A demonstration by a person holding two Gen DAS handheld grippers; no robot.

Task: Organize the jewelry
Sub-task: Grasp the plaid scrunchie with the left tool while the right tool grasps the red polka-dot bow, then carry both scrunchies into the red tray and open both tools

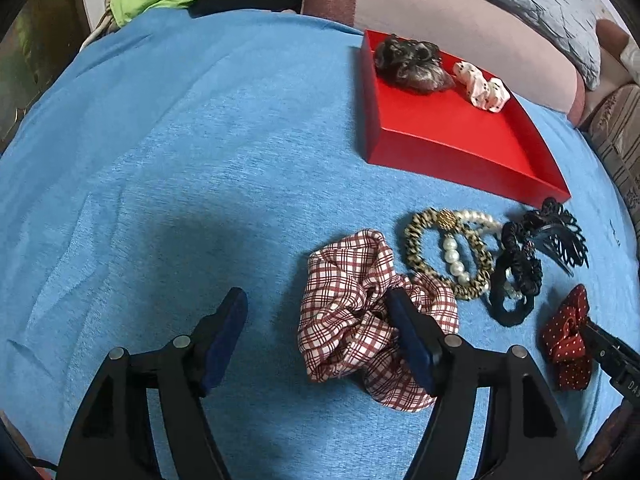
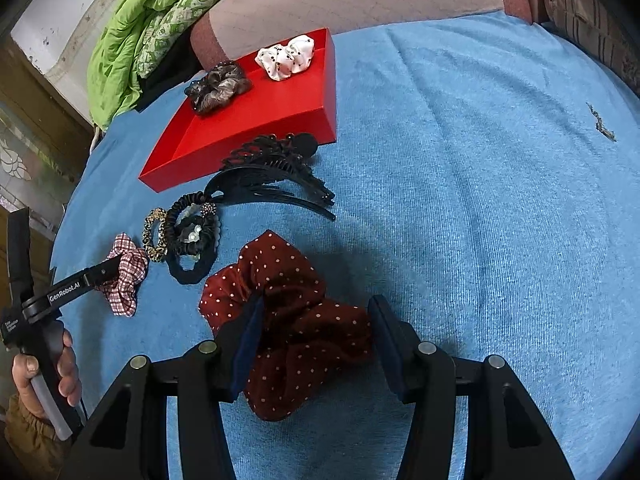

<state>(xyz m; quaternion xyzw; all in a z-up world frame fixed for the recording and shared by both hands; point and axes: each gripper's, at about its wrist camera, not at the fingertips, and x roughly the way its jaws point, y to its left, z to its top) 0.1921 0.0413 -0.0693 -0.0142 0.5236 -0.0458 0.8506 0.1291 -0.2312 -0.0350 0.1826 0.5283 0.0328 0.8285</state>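
Observation:
A red tray on the blue cloth holds a grey-brown scrunchie and a white dotted scrunchie. My left gripper is open; its right finger rests on the red-checked scrunchie. My right gripper is open around the dark red dotted scrunchie, jaws either side of it. Beside them lie a leopard and pearl bracelet, a black scrunchie and a black hair claw.
Blue cloth covers the surface. A pink cushion and a green blanket lie behind it. A small dark speck sits on the cloth at the right. The person's hand holds the left gripper handle.

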